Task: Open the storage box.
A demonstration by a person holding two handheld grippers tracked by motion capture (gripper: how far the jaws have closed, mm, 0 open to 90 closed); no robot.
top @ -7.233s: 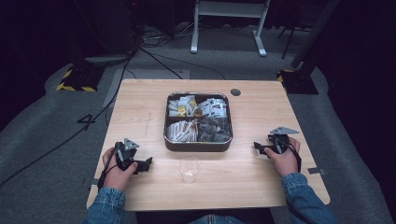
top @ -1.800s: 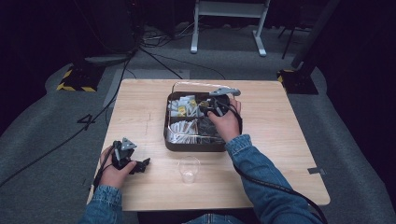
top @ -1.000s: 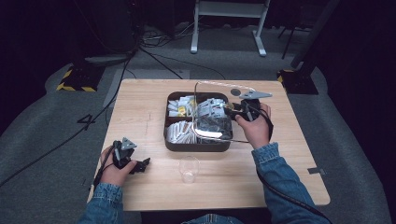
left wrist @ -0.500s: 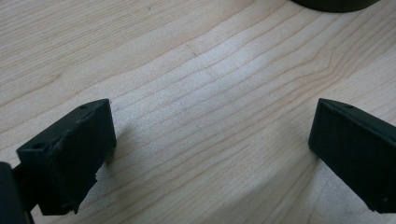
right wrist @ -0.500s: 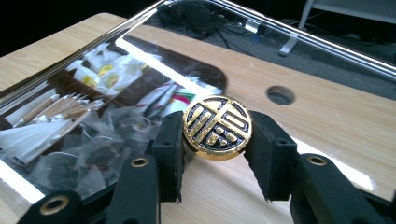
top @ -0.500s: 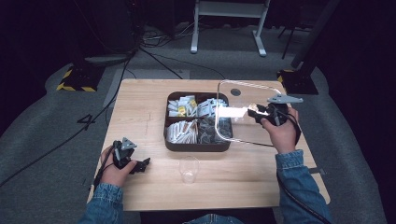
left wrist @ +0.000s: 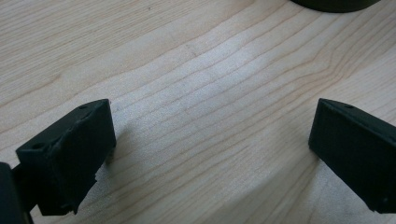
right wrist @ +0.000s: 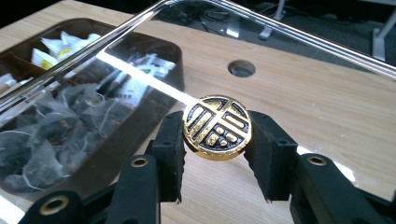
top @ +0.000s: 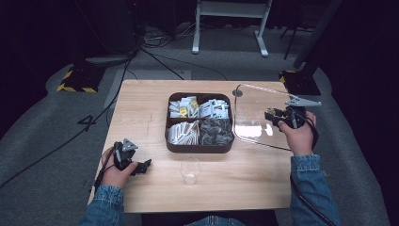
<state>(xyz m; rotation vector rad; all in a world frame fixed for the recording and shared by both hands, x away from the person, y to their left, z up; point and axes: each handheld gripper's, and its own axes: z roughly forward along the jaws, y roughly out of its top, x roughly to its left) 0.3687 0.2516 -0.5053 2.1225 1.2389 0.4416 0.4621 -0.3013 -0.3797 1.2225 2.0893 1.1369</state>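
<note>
Carried right off the box [top: 199,122], the glass lid [top: 256,115] hangs by its gold knob [right wrist: 216,127], clenched in the right hand-held gripper [right wrist: 214,158]; the left hand-held gripper [left wrist: 210,149] rests released on the surface [top: 141,108].

The high view is dim at its margins: the floor and room around the wooden table [top: 141,113] sink into near black, while the tabletop itself is evenly lit from above and reads clearly, if softly. A bright streak of glare runs across the clear glass lid [right wrist: 140,70] in the right gripper view, and its rim catches white highlights. There the gold knob [right wrist: 217,127] is sharp; the tea bags [right wrist: 42,140] behind the glass look hazy. In the left gripper view the wood grain is crisp, with soft shadows beside the near black jaws.
</note>
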